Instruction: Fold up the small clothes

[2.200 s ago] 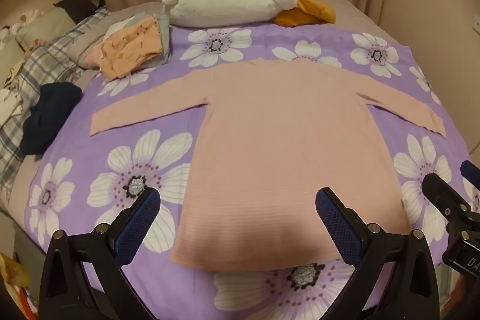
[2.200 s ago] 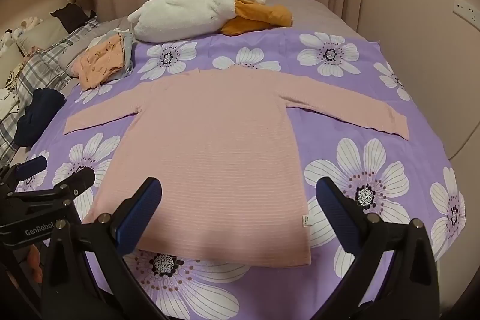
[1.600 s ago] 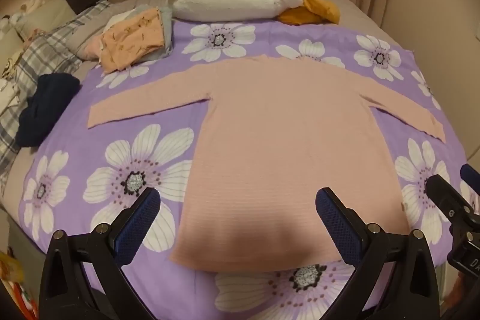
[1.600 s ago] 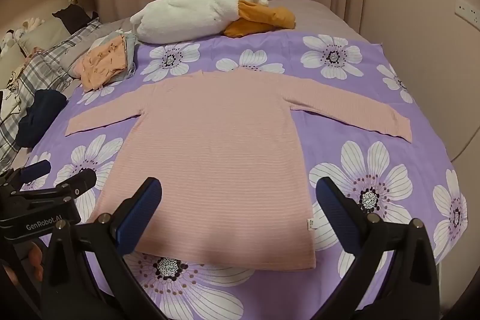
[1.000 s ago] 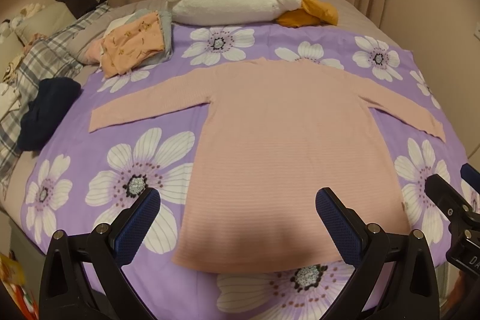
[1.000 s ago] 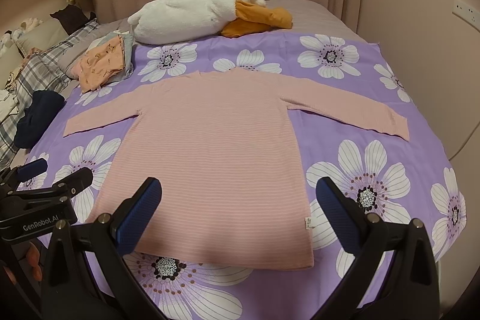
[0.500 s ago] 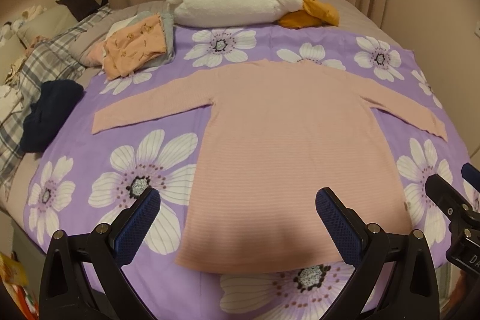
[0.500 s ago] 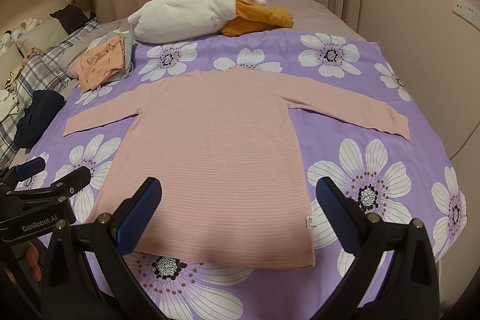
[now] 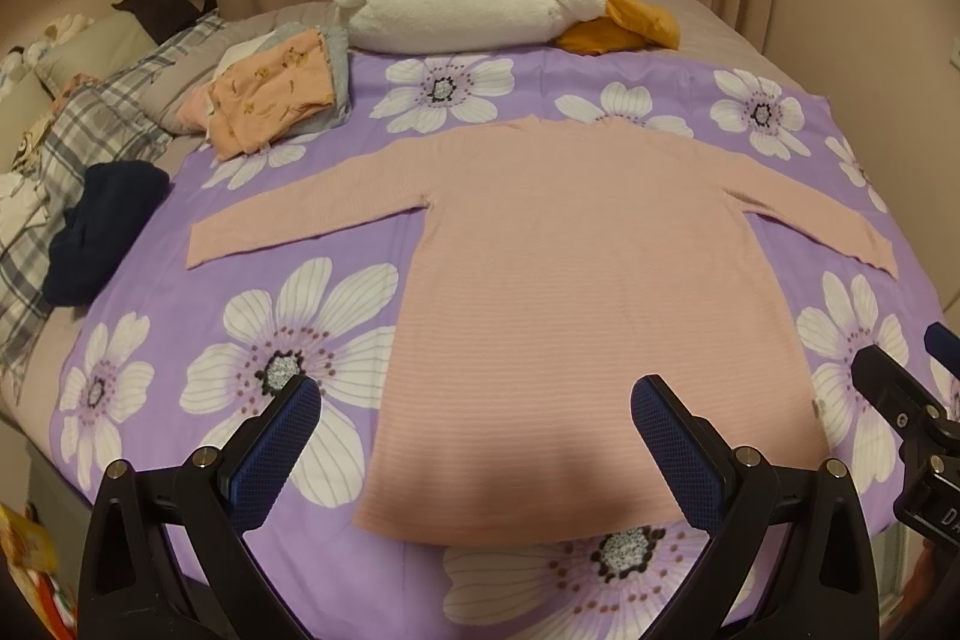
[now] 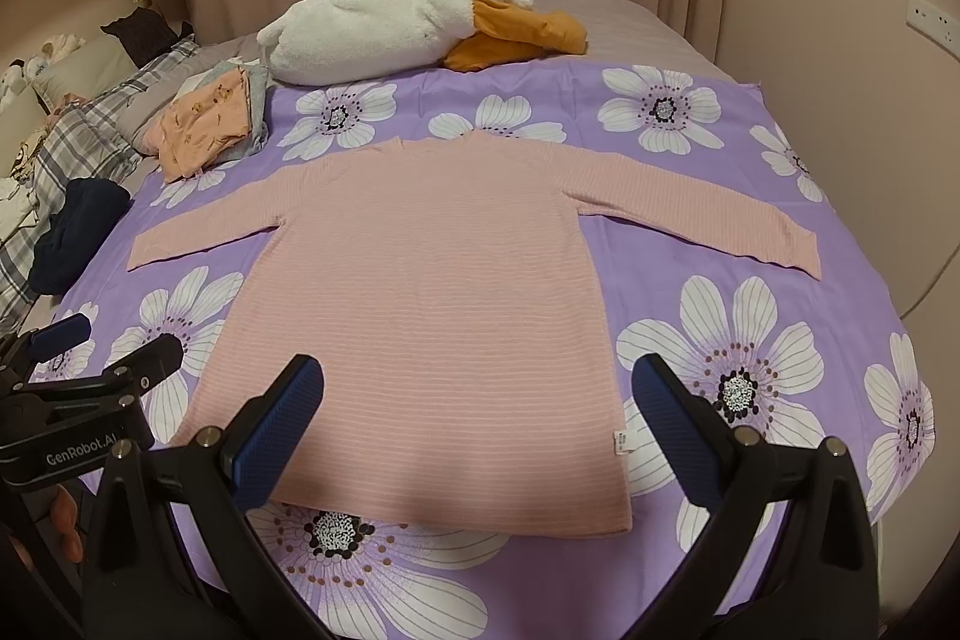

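Two grippers, left gripper (image 9: 474, 436) and right gripper (image 10: 477, 418), are hovering wide open, holding nothing, above the hem of a pink ribbed long-sleeved top (image 10: 432, 292). It is lying flat, sleeves spread, on a purple flowered sheet (image 10: 750, 358) covering a bed. Folded clothes (image 9: 276, 100), perhaps cotton, are sitting near a fluffy white pillow (image 9: 480, 4).

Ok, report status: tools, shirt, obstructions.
Left tool open, empty, at hem. Right tool open, empty, at hem. Pink shirt flat on purple floral sheet, sleeves spread, unfolded. Nothing lies on it.
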`<state>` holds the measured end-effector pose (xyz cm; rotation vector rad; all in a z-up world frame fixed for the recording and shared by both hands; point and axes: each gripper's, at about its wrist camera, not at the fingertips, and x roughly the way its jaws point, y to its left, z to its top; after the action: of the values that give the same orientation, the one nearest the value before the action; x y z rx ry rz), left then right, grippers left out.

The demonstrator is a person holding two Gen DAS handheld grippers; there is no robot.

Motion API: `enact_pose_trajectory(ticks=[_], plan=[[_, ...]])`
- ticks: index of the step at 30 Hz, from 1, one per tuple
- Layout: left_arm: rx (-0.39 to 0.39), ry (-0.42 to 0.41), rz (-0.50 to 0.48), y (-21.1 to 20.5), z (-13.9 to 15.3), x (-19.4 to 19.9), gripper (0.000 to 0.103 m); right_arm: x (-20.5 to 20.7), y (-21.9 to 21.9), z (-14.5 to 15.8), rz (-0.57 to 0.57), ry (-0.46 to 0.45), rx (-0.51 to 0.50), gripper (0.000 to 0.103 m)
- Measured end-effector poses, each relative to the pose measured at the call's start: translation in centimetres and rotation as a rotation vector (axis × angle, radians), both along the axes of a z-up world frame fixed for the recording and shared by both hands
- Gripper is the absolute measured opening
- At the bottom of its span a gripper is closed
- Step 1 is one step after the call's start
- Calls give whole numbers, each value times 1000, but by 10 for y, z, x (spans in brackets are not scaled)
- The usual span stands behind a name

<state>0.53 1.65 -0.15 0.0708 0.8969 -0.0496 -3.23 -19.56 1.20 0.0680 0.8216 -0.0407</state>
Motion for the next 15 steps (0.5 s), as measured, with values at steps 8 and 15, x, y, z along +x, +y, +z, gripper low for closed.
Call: enact_pose_trajectory(ticks=[8, 15], plan=[[4, -1, -1, 1, -1, -1, 102, 0, 0, -1, 0, 0, 0, 103], [5, -2, 0, 0, -1, -1, 102, 0, 1, -2, 1, 0, -1, 103]])
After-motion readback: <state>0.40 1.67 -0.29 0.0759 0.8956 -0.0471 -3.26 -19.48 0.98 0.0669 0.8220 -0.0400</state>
